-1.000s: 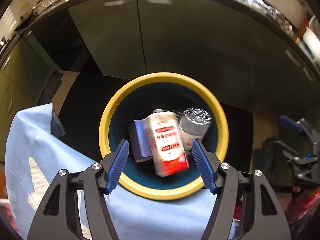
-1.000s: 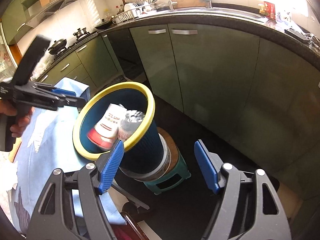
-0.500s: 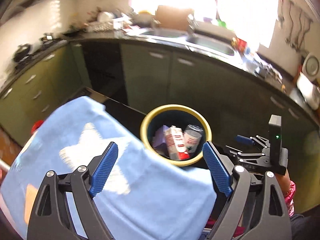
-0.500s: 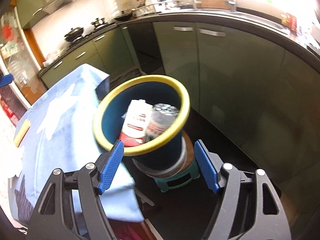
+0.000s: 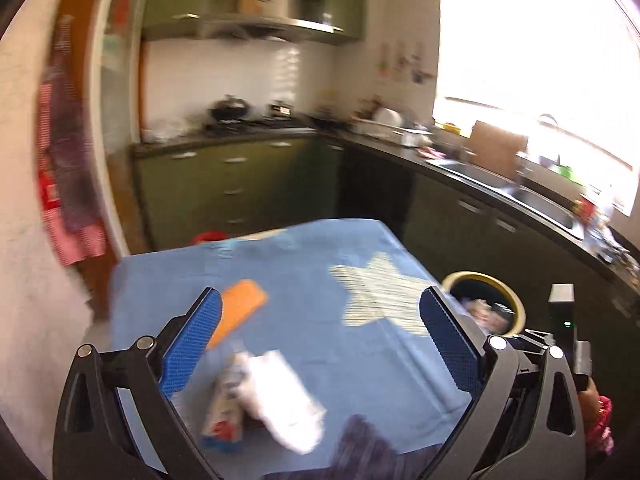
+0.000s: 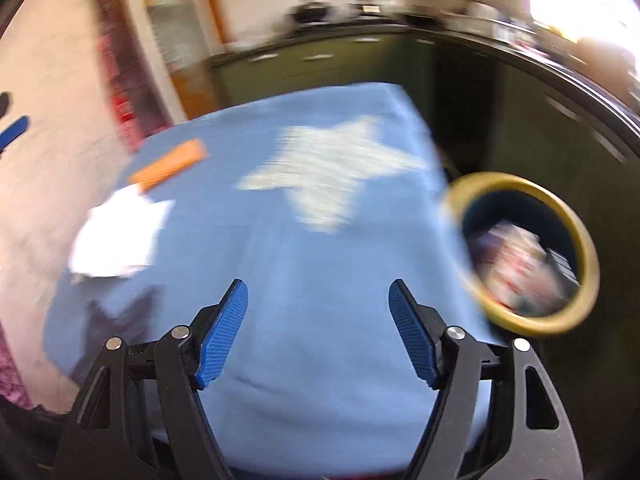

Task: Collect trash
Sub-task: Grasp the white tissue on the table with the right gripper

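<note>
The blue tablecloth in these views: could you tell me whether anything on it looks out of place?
Yes: crumpled white paper, an orange flat piece and a small red-and-white carton lie loose on the blue tablecloth, not in the yellow-rimmed bin beside it.

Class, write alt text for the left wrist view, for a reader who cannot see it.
The left gripper, its blue fingers opening with nothing between them, hovers over a blue tablecloth with a white star. On the cloth lie crumpled white paper, a small carton and an orange block; a yellow-rimmed bin holding trash stands at right.

Blue tablecloth with a white star (image 5: 372, 292), green cabinets (image 5: 224, 184), dark countertop with sink (image 5: 536, 204), bright window (image 5: 536, 68)
</note>
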Motion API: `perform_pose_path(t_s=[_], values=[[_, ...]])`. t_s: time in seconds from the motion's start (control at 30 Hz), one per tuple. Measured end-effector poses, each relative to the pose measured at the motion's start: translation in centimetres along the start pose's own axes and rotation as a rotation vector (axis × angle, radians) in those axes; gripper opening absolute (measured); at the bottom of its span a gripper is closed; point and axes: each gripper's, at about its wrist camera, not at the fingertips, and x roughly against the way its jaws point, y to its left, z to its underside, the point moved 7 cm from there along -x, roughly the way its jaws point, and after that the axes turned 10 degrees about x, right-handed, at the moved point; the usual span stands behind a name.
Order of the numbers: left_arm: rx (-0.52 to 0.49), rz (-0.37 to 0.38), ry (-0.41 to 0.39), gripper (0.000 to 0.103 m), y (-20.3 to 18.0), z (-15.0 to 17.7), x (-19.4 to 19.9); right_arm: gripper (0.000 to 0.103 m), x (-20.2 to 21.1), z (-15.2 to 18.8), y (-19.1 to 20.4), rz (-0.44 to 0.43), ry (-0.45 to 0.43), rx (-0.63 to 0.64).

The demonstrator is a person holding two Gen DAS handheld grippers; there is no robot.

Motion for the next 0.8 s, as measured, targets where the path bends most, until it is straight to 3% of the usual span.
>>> perform_pose_path(t_s=[0.13, 0.23, 0.33, 0.5, 0.7, 0.77, 0.8], values=[[0.070, -0.125, -0.034, 0.098, 6.4, 1.5, 2.3, 0.064, -2.3, -2.7, 7.8, -0.179, -0.005, 0.110], [0.126, -0.171, -0.022, 0.098, 10.1, 3.1, 3.3, 0.064, -3.2, -4.0, 13.9, -0.276, -0.009, 0.220], [0.175, -0.180, -0.009, 0.098, 12.0, 4.4, 3.2, 0.064, -3.5, -4.3, 18.5, -0.320, -0.013, 0.329], [0.199, -0.179, -0.005, 0.098, 14.0, 5.6, 3.2, 0.064, -4.9, -4.0, 22.3, -0.287, 0.019, 0.423], [0.196, -0.148, 0.006, 0.098, 14.0, 6.3, 2.9, 0.060, -7.5, -4.0, 22.4, -0.228, 0.066, 0.428], [0.192, -0.144, 0.010, 0.098, 13.8, 6.3, 2.8, 0.054, -8.0, -4.1, 22.5, -0.215, 0.068, 0.431], [0.191, -0.143, 0.011, 0.098, 13.7, 6.3, 2.8, 0.041, -8.3, -4.1, 22.4, -0.208, 0.071, 0.432]])
